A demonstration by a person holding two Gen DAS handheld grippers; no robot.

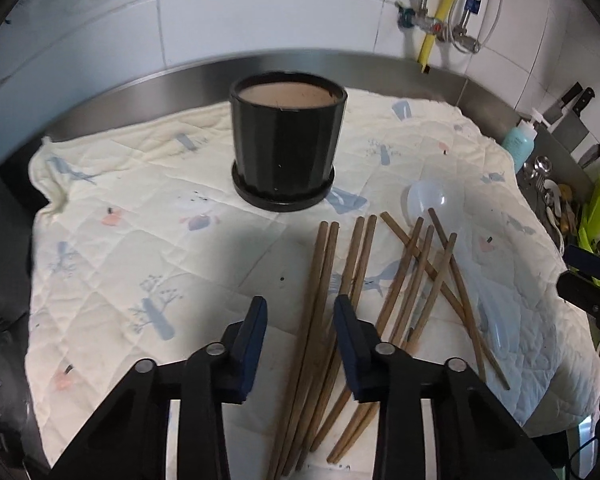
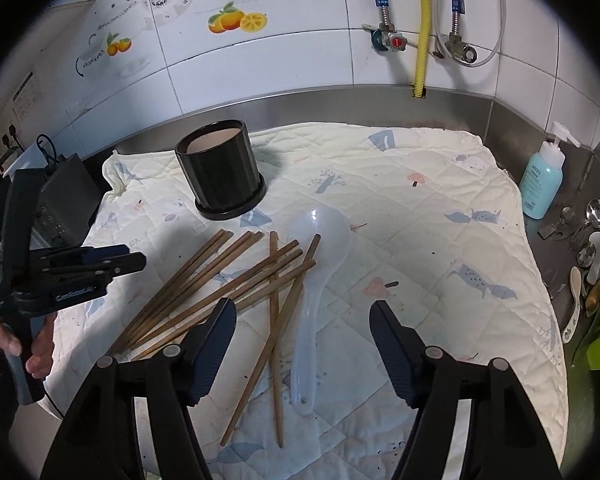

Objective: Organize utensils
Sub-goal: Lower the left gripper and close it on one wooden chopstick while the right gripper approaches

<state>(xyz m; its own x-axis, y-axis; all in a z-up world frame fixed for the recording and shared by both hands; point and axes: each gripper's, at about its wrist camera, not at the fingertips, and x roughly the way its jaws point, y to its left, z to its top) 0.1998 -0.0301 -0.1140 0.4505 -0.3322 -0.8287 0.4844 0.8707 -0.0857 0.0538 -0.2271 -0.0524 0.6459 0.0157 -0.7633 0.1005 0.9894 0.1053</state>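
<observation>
Two hand-held grippers above a quilted cream cloth (image 2: 420,216) printed with pale blue motifs, spread over a steel counter. Left gripper (image 1: 300,320): jaws parted, nothing between them, poised over the near ends of the leftmost sticks. Right gripper (image 2: 303,322): jaws set wide apart and empty, hovering above the near part of the spoon's handle.

Task objects. A loose scatter of thin brown wooden chopsticks (image 2: 236,284) lies on the near-left part of the cloth, some parallel, several crossing one another. Just to their right lies a translucent white plastic rice spoon (image 2: 314,280), bowl toward the far side; one or two chopsticks appear to rest against or over its handle. On the far left of the cloth stands an upright glossy black cylindrical pot on a matching saucer (image 1: 286,144), its tan interior apparently empty and the likely holder for the utensils.

Handling, as judged. The chopsticks are light, stiff and slender; round sticks may roll or pivot in the jaws, so a grip near the middle of one, or of a parallel pair lying clear of the crossings, seems safest. The spoon is light and smooth, probably slippery; its narrow handle offers the better hold. The soft cloth should let fingertips press under the objects.

Right margin: a blue soap pump bottle (image 2: 542,184).
</observation>
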